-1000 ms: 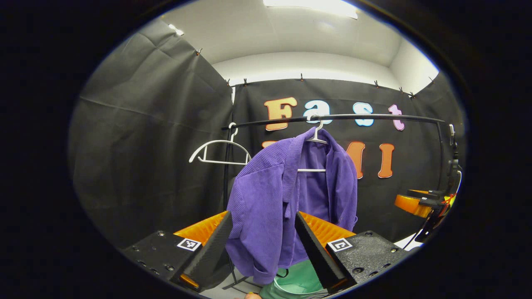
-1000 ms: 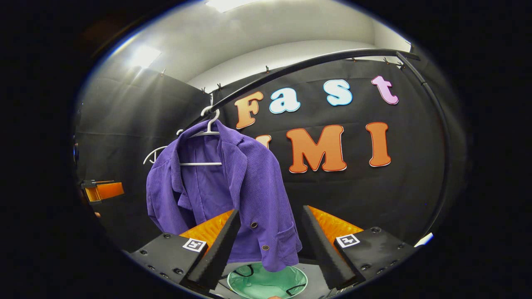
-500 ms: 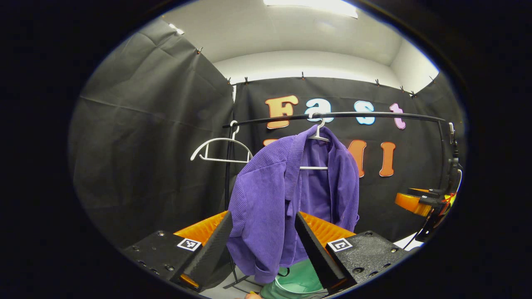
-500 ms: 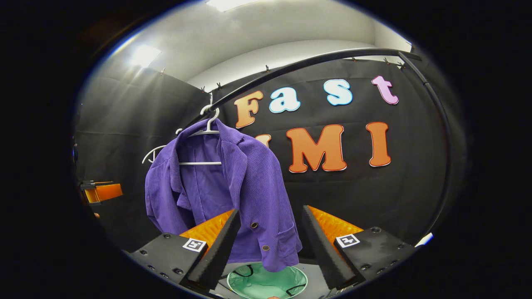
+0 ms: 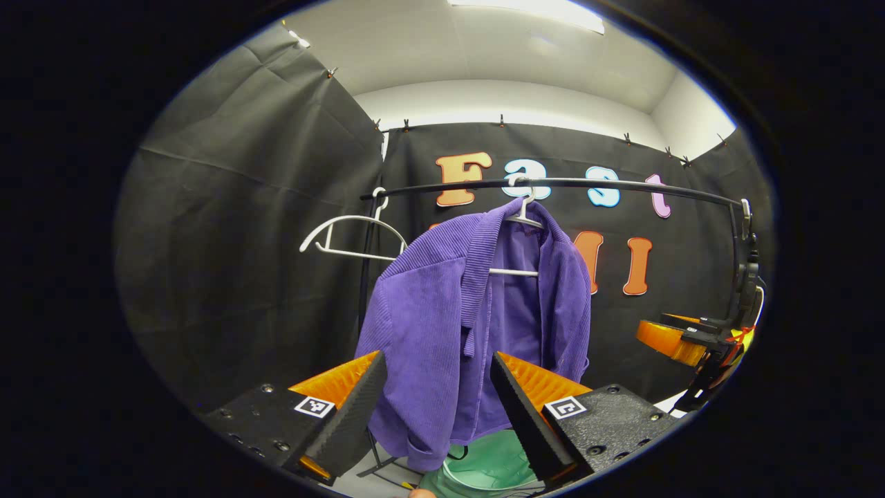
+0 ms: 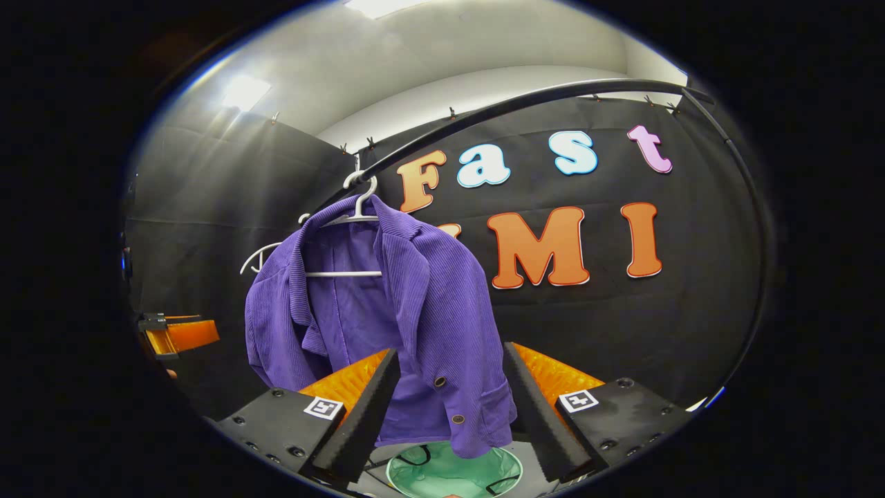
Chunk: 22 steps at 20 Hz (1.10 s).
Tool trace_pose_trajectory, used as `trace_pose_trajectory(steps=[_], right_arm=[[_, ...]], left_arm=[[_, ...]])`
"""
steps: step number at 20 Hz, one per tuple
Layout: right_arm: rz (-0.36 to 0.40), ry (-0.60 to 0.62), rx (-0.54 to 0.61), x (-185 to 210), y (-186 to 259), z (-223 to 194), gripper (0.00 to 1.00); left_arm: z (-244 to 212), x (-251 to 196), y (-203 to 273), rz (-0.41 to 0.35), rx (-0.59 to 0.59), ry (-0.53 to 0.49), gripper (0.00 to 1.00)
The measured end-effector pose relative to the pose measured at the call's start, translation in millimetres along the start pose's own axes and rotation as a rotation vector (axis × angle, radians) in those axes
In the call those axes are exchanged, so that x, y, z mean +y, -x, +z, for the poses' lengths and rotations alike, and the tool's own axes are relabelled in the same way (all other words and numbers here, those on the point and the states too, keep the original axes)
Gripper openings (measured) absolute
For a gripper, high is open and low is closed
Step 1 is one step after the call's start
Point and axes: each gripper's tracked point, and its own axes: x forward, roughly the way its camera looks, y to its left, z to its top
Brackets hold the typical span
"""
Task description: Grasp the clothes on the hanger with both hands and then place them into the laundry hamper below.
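- While both of your grippers, left gripper and right gripper, stay spread and clear of cloth, the purple corduroy jacket hangs on its white hanger, above the green hamper.
- Risk: pinching one lapel only; the jacket could snag the hanger or miss the hamper.
- Count: one jacket, two hangers, the spare hanger bare, one hamper.

Rail carries hanger; floor carries hamper.

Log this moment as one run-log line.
phase: approach | left claw: open, empty | right claw: open, empty | purple jacket: on hanger | green hamper: below
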Motion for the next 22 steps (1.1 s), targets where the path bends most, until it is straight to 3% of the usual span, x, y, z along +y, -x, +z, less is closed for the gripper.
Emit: trace_pose_trajectory(steps=[7, 11, 12, 15, 16, 18, 20, 22], right_arm=[[0.015, 0.004, 0.009, 18, -51, -13, 0.89], [0.016, 0.010, 0.021, 21, -84, -25, 1.00], [0.018, 0.016, 0.016, 22, -93, -26, 0.89], [0.029, 0.025, 0.007, 26, -116, -32, 0.89], [0.034, 0.024, 0.010, 26, -123, -35, 1.00], [0.049, 0.019, 0.026, 30, -136, -43, 1.00], [0.068, 0.012, 0.041, 34, -148, -50, 0.89], [0.080, 0.004, 0.059, 37, -158, -57, 0.86]], left_arm=[[-22, -33, -51, -0.038, 0.022, 0.001, 0.96], [-35, -54, -91, -0.058, 0.035, -0.006, 0.93], [-36, -56, -100, -0.052, 0.029, -0.008, 0.96], [-40, -66, -127, -0.053, 0.016, -0.002, 0.93], [-41, -65, -134, -0.044, 0.010, -0.005, 0.93], [-43, -60, -149, -0.006, 0.004, -0.016, 0.93], [-50, -55, -161, 0.009, 0.015, -0.014, 0.93], [-58, -53, -173, 0.009, 0.037, 0.001, 0.93]])
